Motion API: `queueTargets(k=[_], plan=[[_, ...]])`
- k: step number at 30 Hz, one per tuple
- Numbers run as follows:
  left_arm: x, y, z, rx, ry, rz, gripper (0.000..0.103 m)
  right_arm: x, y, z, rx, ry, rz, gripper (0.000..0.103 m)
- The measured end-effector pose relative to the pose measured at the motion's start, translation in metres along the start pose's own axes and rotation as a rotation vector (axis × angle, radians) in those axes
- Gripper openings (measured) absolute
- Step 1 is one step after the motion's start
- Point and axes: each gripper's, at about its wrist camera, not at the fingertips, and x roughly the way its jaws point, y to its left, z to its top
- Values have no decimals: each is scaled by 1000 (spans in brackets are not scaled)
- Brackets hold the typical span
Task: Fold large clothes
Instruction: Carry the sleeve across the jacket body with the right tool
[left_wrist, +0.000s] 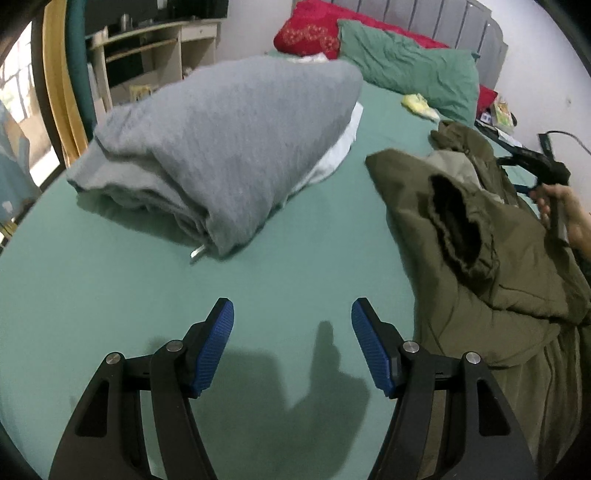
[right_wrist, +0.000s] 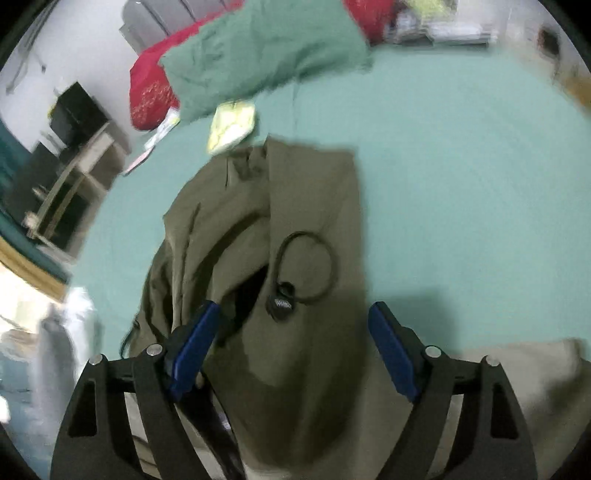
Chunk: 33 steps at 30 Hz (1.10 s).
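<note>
An olive green jacket (left_wrist: 480, 258) lies crumpled on the right side of the green bed sheet (left_wrist: 110, 288), one dark sleeve cuff (left_wrist: 458, 225) gaping upward. My left gripper (left_wrist: 291, 306) hangs open over bare sheet, just left of the jacket, nothing between its blue pads. In the right wrist view the jacket (right_wrist: 295, 206) fills the middle, with a black drawcord loop and toggle (right_wrist: 282, 302) on it. My right gripper (right_wrist: 295, 306) is open above that cloth, its pads wide apart and gripping nothing. A hand (left_wrist: 565, 210) holds it at the right edge of the left wrist view.
A folded grey garment (left_wrist: 221, 147) sits on white cloth (left_wrist: 332, 155) at the bed's middle left. Green pillow (left_wrist: 406, 70) and red pillow (left_wrist: 310, 29) lie by the headboard, a yellow-green item (right_wrist: 231, 123) near them. A desk (left_wrist: 155, 48) stands beyond the bed.
</note>
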Motion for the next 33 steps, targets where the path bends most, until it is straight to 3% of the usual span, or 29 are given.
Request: queueTargets(k=[3, 4, 6, 7, 9, 13, 16, 20, 24, 26, 27, 28, 31, 33], plan=[[-4, -1, 0, 13, -11, -5, 69, 19, -4, 2, 47, 21, 24, 83], [-6, -4, -1, 24, -14, 1, 69, 19, -1, 0, 39, 5, 29, 65], [-6, -7, -2, 37, -9, 14, 69, 9, 16, -3, -62, -34, 15, 14], [-6, -7, -2, 35, -5, 23, 69, 2, 27, -5, -122, -54, -3, 8], [-6, -7, -1, 30, -1, 33, 69, -25, 44, -14, -223, -104, -31, 7], [-10, -9, 1, 20, 4, 34, 69, -96, 76, -38, -368, -186, 18, 6], [-17, -16, 2, 30, 7, 10, 69, -137, 103, -75, -608, -214, -27, 6], [-27, -23, -6, 44, 26, -38, 69, -168, 132, -178, -987, -136, -151, 6], [-33, -28, -22, 68, 47, -53, 69, -171, 126, -290, -1213, -34, -236, 12], [-38, -30, -29, 72, 62, -71, 69, -165, 113, -328, -1227, 0, -261, 31], [-41, -31, -31, 79, 61, -69, 69, -163, 106, -342, -1203, 27, -255, 55], [-45, -32, -32, 86, 56, -69, 69, -163, 99, -350, -1160, 42, -242, 68], [-54, -34, -31, 84, 43, -82, 69, -181, 83, -355, -1030, 41, -171, 69], [-55, -33, -28, 71, 39, -91, 69, -204, 73, -339, -935, 28, -106, 69]])
